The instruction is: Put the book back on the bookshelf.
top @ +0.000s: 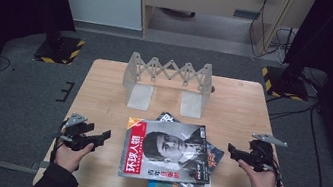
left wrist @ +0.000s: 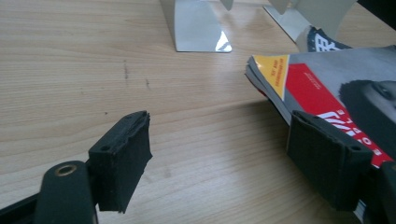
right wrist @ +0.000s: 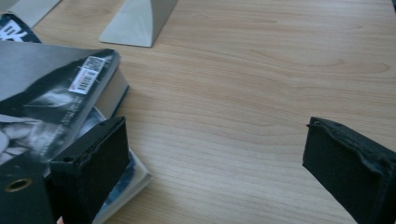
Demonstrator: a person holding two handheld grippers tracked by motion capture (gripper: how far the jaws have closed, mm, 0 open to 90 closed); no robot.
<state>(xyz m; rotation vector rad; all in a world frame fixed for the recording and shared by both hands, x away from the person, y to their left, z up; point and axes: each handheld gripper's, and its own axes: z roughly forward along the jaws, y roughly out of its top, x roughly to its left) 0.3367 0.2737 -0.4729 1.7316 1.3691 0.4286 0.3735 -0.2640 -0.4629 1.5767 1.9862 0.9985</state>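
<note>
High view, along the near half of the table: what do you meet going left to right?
Left gripper → magazine stack → right gripper.

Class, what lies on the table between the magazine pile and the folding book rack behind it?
Bare wood: the high view shows nothing between the magazine pile and the rack.

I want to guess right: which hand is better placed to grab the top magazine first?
Probably the left hand-held gripper: in its own view one open jaw already overlaps the top magazine's red-edged corner. The right hand-held gripper is open beside the stack's far edge, so it's close too.
</note>
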